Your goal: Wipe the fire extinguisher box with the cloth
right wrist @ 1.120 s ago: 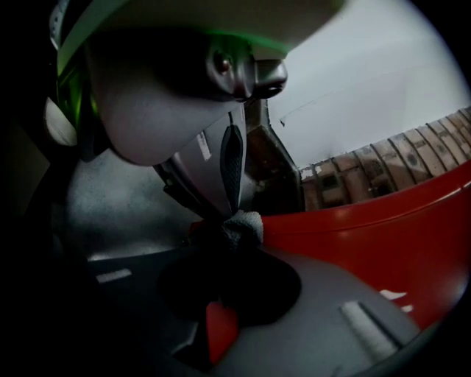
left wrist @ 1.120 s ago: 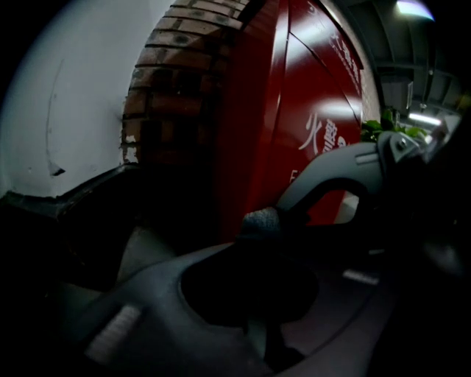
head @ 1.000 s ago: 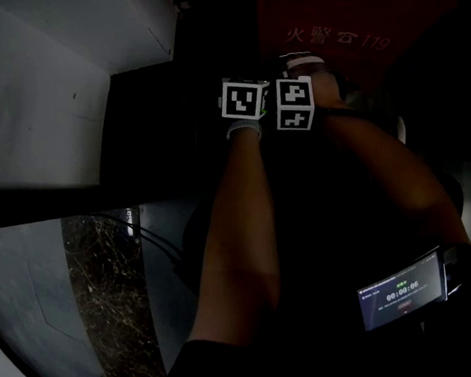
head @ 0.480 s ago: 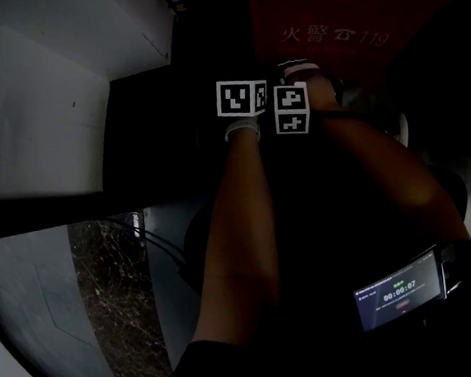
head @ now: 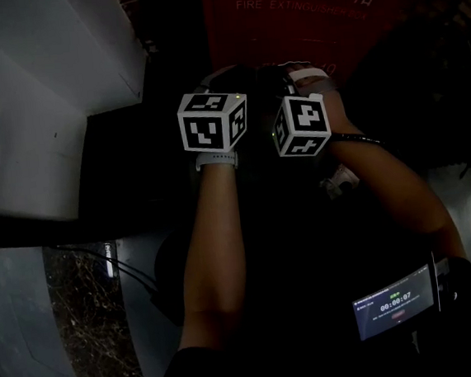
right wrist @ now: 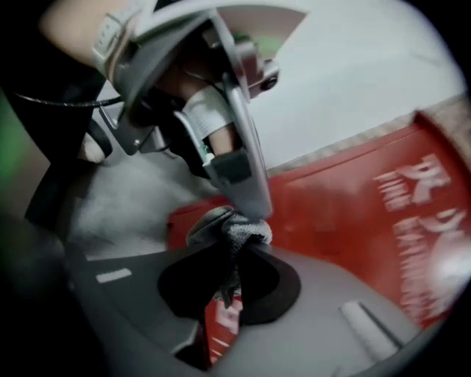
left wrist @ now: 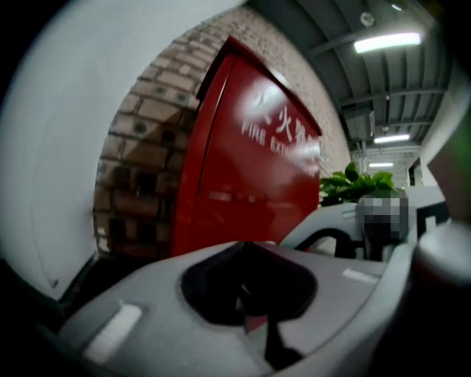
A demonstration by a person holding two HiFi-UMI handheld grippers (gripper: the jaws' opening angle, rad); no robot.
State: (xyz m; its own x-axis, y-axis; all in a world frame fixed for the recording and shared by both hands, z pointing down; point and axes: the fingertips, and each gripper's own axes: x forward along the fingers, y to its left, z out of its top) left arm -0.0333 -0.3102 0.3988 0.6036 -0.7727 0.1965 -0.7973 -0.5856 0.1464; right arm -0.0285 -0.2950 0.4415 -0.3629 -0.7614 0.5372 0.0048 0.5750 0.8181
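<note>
Red box [head: 320, 30] ahead — wall [head: 30, 120] left

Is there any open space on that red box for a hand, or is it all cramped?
The red box has a bare front between the brick wall and the plant. It is crowded where the left gripper and right gripper, holding the cloth, sit close together before it.

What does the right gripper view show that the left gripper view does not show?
Only the right gripper view shows the grey cloth, pinched between the shut jaws of the right gripper. Only the left gripper view shows the brick wall, the green plant and the ceiling lights; the left gripper there has its jaws together with nothing between them. Both views show the red fire extinguisher box with white print, and a pale wall beside it.
</note>
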